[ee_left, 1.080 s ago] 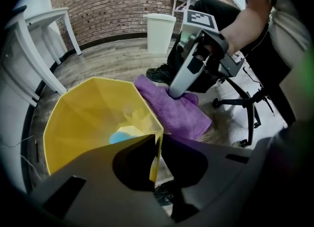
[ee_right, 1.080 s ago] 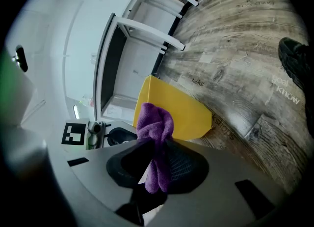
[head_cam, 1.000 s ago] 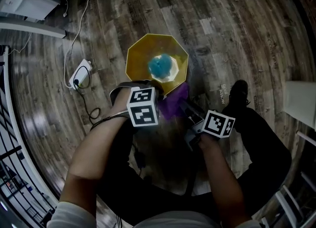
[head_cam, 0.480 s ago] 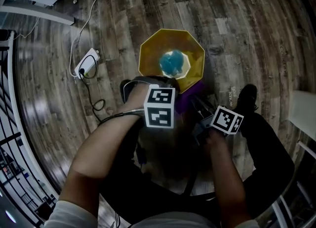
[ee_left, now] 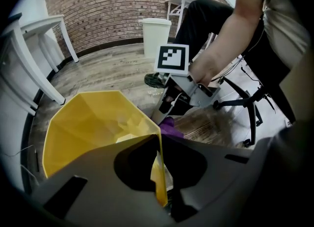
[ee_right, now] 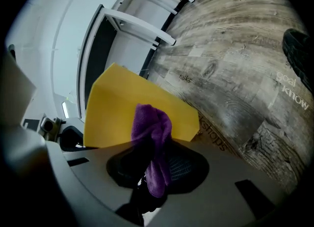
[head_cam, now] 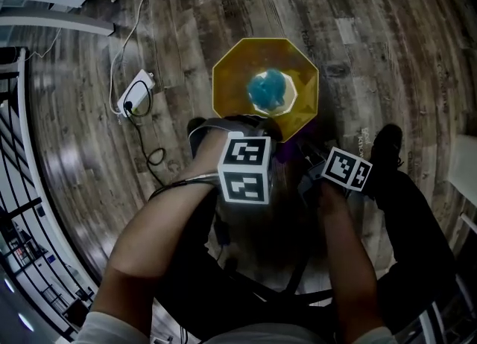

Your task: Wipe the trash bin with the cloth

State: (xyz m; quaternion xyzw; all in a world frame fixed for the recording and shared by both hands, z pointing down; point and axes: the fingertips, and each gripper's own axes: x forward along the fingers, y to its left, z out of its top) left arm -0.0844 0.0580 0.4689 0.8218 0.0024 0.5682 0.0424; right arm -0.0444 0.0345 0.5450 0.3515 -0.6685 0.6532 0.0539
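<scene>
Hidden and unclear
At head-view centre, the left tool (head_cam: 242, 123) hid the trash bin's (head_cam: 223, 74) near rim; the blue lump (head_cam: 270, 91) inside was unidentifiable.

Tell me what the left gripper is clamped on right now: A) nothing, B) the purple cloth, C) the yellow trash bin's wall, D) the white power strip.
C: the left gripper view shows the left gripper with its jaws, which have just been closing, pinched on the wall of the yellow trash bin; the purple cloth sits in the right gripper.
</scene>
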